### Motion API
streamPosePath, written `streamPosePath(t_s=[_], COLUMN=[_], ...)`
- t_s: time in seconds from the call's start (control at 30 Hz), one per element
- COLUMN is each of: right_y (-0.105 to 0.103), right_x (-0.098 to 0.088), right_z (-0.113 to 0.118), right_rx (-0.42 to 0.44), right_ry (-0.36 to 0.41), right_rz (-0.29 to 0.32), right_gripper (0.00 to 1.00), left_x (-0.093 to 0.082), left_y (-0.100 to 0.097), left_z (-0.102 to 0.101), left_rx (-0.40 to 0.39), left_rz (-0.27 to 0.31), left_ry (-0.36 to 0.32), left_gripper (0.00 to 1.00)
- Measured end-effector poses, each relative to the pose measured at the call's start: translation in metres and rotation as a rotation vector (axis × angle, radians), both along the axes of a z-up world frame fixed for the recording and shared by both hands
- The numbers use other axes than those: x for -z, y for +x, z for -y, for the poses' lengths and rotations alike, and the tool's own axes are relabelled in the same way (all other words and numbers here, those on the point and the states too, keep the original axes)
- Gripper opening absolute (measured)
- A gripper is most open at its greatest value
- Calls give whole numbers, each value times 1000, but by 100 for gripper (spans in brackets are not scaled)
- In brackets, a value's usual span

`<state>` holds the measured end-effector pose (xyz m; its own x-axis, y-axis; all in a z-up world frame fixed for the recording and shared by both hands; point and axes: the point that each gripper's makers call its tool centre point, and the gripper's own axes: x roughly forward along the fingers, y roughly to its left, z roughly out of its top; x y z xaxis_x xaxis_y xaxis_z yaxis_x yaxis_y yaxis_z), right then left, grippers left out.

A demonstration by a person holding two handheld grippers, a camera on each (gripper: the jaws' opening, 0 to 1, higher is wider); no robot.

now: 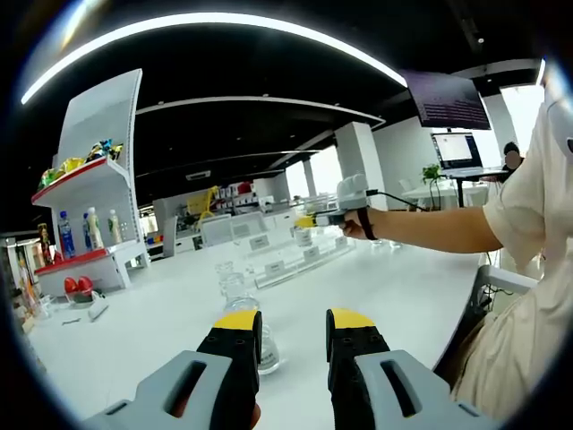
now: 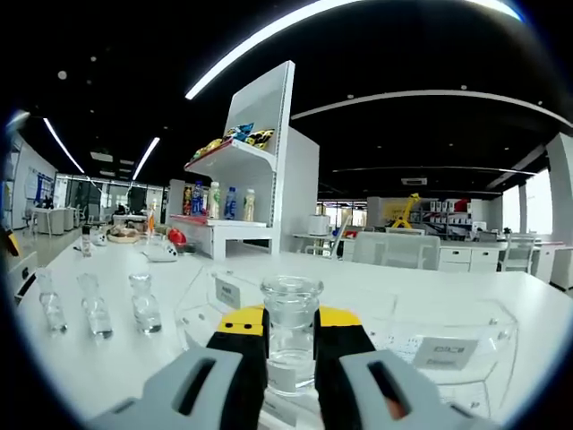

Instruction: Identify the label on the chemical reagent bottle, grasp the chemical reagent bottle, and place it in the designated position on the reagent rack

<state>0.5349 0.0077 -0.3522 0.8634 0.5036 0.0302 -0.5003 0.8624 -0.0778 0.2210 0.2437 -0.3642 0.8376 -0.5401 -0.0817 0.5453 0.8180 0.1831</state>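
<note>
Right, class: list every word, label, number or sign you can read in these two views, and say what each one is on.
None can be read.
Label on the glass bottle in the right gripper: too blurred.
Tags on the clear reagent rack, one at: dark print, too small.
Rack tags in the left gripper view: illegible.
Wall screen: no text legible.

My right gripper (image 2: 290,345) has matt black jaws with yellow tips and grey plastic bodies. The reagent bottle (image 2: 291,336) between them is clear, glossy glass with a white paper label. The rack (image 2: 448,331) is transparent, smooth acrylic. The table (image 1: 403,287) is smooth, matt white.
</note>
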Motion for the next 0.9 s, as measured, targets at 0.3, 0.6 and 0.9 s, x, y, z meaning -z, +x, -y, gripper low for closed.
streamPosePath(t_s=[0.3, 0.6, 0.9], right_y=[6, 8, 8], right_x=[15, 24, 29], right_z=[6, 8, 8], right_rx=[13, 22, 18], right_ry=[5, 16, 13], right_rz=[-27, -50, -61], right_gripper=[19, 19, 19], left_x=[3, 3, 3], left_y=[3, 3, 3], left_z=[0, -1, 0], left_rx=[-1, -2, 2], left_rz=[-8, -9, -10], left_ry=[2, 3, 3], left_gripper=[30, 30, 30])
